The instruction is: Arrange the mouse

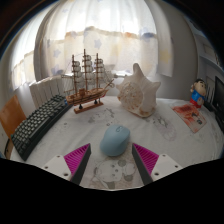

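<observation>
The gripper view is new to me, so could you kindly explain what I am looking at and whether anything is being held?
This single picture comes from a wide-angle camera that rides on a hand-held tool, looking forward along its two fingers. There is no robot arm; a person carries the tool. The tongs show at the bottom, and the pink pads are their inner faces, not cloths. They stand open and hold nothing. Just ahead of them, on a pale table, lies a light blue mouse, untouched. To one side sits a dark keyboard. Beyond are a model sailing ship and a large white seashell, with curtains behind. A small figure stands at the far side; I cannot make out its detail.
</observation>
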`<action>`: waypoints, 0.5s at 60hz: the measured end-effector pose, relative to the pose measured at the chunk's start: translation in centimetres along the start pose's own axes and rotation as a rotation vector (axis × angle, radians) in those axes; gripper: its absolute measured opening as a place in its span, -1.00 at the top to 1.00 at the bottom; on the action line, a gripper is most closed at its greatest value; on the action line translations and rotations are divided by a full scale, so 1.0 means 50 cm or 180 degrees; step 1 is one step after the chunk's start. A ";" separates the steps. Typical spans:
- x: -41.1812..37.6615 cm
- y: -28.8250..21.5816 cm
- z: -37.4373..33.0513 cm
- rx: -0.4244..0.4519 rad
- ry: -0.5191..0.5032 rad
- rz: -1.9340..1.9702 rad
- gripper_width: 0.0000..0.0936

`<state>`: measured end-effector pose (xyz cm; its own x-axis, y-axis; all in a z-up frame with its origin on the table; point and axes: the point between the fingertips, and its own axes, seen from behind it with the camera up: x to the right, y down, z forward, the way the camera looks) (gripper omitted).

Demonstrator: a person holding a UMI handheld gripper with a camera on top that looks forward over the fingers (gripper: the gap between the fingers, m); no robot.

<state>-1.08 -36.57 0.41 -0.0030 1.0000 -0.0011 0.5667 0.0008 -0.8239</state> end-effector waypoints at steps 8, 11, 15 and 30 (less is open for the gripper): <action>0.003 -0.011 0.047 0.0009 -0.0018 0.0009 -0.83; -0.002 -0.022 0.058 0.0016 -0.0042 0.0042 -0.82; -0.005 -0.032 0.071 0.0010 -0.0059 0.0030 -0.84; -0.026 -0.051 0.108 -0.0088 -0.0146 -0.0012 -0.84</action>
<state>-6.96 -37.87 -0.56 -0.0425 0.9988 -0.0246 0.5892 0.0052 -0.8080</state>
